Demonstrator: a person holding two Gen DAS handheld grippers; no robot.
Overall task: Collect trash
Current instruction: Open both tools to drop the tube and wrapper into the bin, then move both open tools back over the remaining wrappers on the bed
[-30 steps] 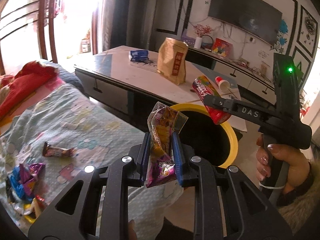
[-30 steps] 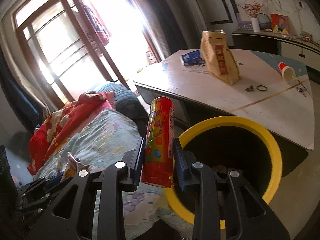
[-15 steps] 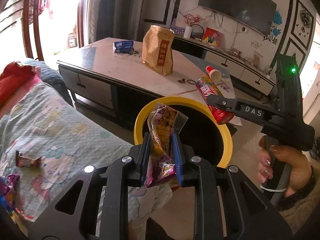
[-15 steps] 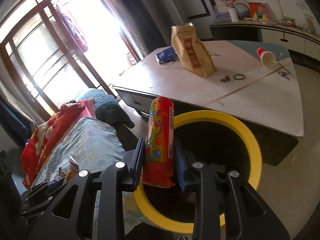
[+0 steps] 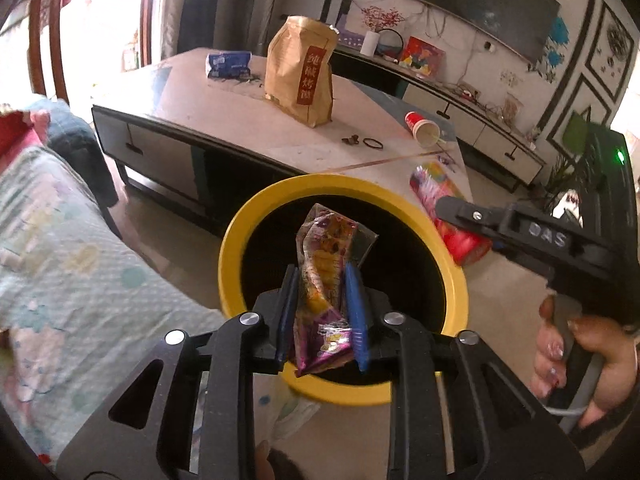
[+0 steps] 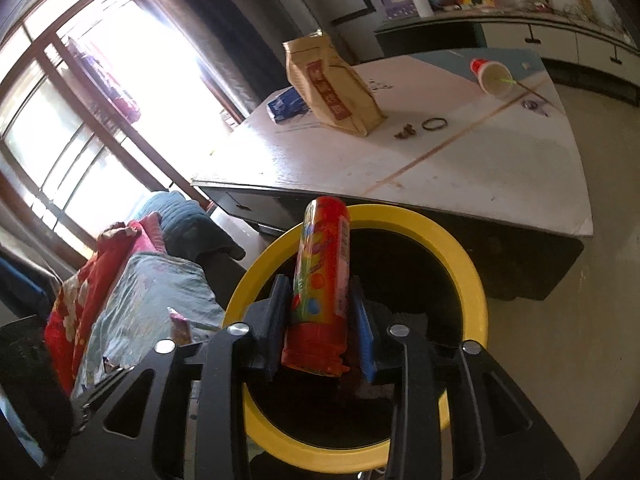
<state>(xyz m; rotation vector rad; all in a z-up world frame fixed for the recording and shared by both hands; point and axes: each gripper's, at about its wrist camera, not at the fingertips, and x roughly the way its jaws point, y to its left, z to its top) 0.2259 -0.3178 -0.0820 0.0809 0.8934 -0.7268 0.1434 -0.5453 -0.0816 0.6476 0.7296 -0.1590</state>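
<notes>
2 grippers each carry 1 piece of trash above 1 yellow-rimmed bin (image 5: 240, 248). On the left, the left gripper (image 5: 322, 312) is clamped on a crumpled snack wrapper (image 5: 326, 280), its long axis pointing up and away. On the right, the right gripper (image 6: 320, 320) squeezes a red candy tube (image 6: 322, 280), standing upright, cap end far. Only the left wrist view shows a hand (image 5: 576, 356) on the right gripper's handle.

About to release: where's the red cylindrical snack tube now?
Red cylindrical snack tube: upright in the right gripper, above the yellow-rimmed bin, centre of the right wrist view.
</notes>
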